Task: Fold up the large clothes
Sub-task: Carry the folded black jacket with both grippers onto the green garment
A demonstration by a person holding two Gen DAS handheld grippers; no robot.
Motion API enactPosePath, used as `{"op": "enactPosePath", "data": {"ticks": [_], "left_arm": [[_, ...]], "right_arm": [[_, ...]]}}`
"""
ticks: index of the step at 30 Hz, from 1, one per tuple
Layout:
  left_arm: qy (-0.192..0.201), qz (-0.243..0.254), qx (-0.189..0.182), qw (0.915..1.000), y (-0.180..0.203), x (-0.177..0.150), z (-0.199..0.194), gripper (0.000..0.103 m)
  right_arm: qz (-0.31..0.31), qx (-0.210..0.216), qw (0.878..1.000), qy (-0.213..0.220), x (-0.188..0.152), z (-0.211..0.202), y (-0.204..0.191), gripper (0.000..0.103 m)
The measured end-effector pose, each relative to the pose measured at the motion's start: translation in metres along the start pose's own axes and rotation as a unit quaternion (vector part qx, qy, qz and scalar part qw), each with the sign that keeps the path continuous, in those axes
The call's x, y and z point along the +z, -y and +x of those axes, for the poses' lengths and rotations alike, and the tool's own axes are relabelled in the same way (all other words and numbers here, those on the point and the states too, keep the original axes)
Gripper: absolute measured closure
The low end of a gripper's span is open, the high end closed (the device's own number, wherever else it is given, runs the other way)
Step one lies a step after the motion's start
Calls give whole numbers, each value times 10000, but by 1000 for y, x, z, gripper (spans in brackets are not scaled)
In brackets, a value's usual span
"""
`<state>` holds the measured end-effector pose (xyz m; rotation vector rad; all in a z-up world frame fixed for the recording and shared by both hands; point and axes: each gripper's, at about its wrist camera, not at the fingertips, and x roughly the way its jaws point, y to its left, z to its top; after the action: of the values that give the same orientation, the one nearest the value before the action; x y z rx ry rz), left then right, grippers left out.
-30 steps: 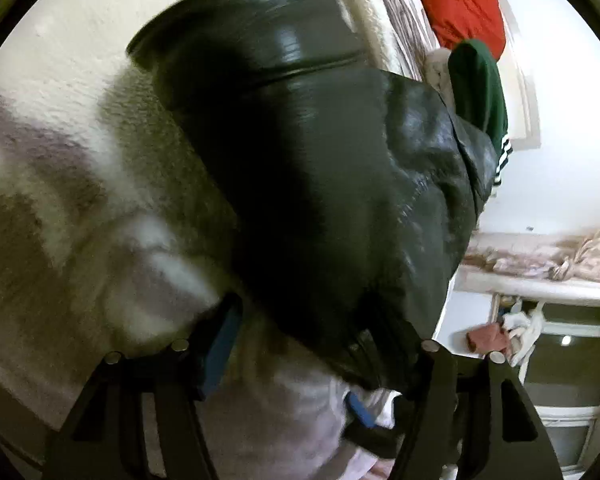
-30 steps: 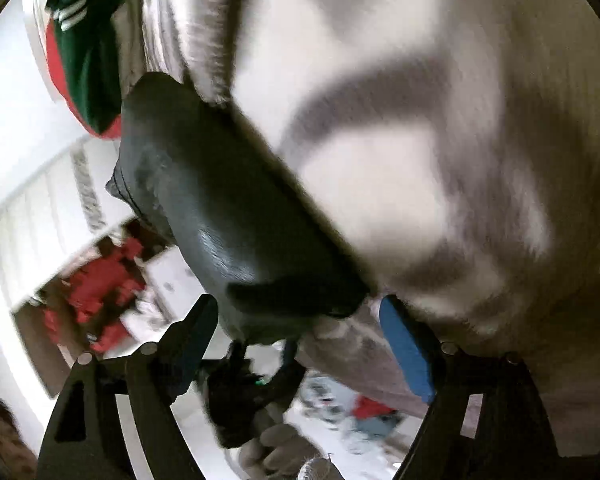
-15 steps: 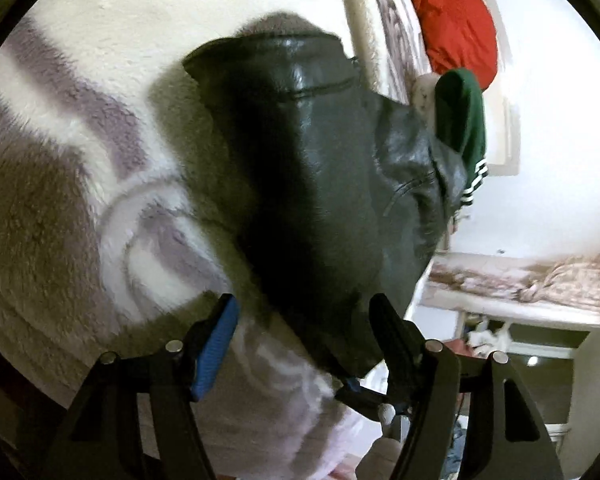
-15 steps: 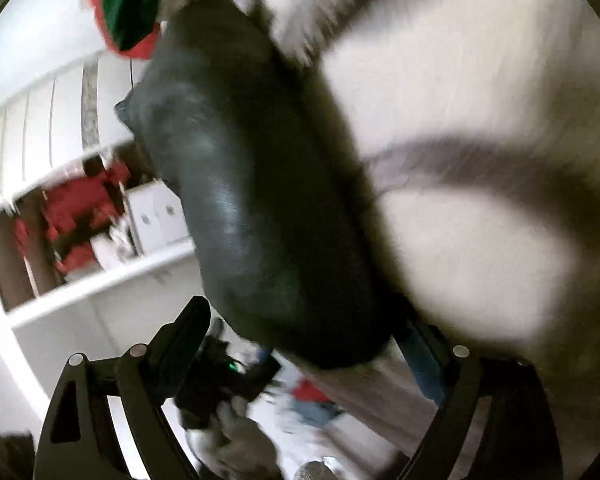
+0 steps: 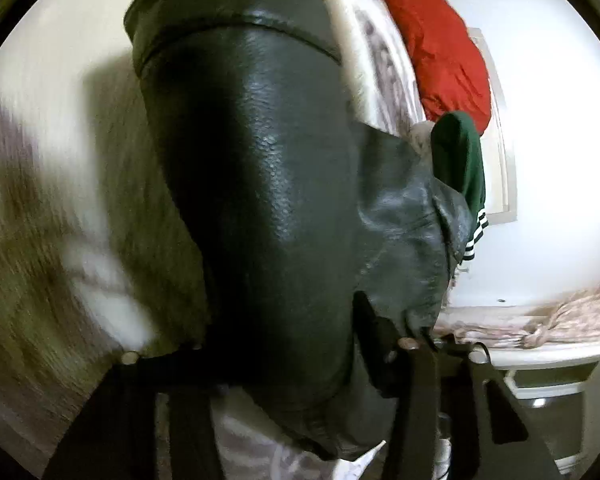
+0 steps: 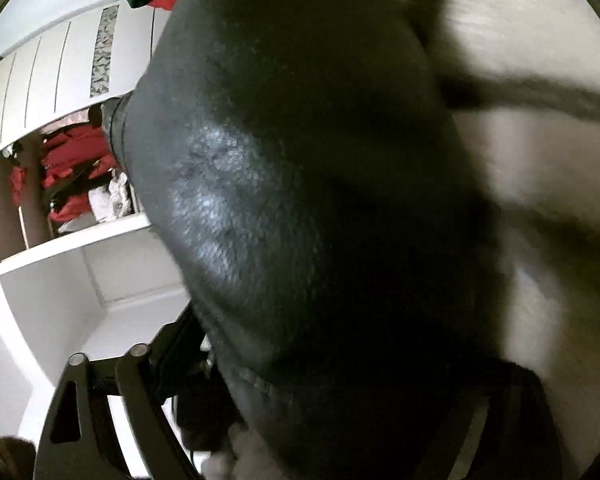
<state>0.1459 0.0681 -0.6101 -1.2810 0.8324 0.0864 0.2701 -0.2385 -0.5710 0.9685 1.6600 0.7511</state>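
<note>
A black leather jacket (image 5: 260,180) lies folded on a fluffy white-and-grey blanket (image 5: 52,240). In the left wrist view it fills the gap of my left gripper (image 5: 268,328), whose jaws are closing; the right finger (image 5: 380,340) presses against the jacket's side and the left finger is buried under the fold. In the right wrist view the jacket (image 6: 300,160) bulges over my right gripper (image 6: 348,344), whose jaws are closing too. Its left finger (image 6: 180,344) sits at the jacket's edge, its right finger is hidden beneath the leather, and the blanket (image 6: 540,80) lies beyond.
A red garment (image 5: 432,48) and a green one with white stripes (image 5: 460,160) lie past the jacket. A white shelf with pinkish cloth (image 5: 560,320) stands at the right. An open wardrobe with red clothes (image 6: 72,176) shows at the left of the right wrist view.
Both grippers have pushed in around the jacket, which now fills each view. The jaws of both have narrowed around it. The right gripper has swung sideways and rolled.
</note>
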Motion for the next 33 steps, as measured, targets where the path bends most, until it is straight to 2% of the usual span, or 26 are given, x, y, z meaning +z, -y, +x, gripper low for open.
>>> {"op": "enactPosePath", "data": {"ticks": [1, 3, 6, 13, 15, 18, 23, 28, 33], "left_arm": [[18, 32, -2, 10000, 3, 2, -2, 67], [76, 219, 7, 9997, 20, 9, -5, 71], [147, 484, 7, 9987, 47, 15, -11, 73], [301, 747, -139, 9967, 102, 18, -24, 74], [358, 781, -211, 9961, 117, 19, -23, 74], [386, 821, -433, 9949, 147, 29, -14, 74], [341, 991, -901, 9904, 214, 61, 27, 74], [359, 1014, -1451, 9836, 282, 101, 84, 74], [381, 1139, -1798, 9763, 333, 139, 159, 74]], "right_arm": [[26, 108, 9999, 57, 1, -1, -4, 39], [14, 207, 9997, 159, 0, -3, -12, 52], [-9, 307, 9992, 269, -2, -12, -27, 59], [-328, 336, 9983, 350, 14, -46, -89, 62], [-428, 320, 9979, 356, 6, -81, -99, 62], [-567, 255, 9970, 469, 17, -125, -129, 62], [-843, 122, 9926, 870, 78, -196, -195, 62], [-1220, -1, 9836, 1328, 172, -263, -265, 63], [-1634, -204, 9729, 1621, 289, -308, -321, 63]]}}
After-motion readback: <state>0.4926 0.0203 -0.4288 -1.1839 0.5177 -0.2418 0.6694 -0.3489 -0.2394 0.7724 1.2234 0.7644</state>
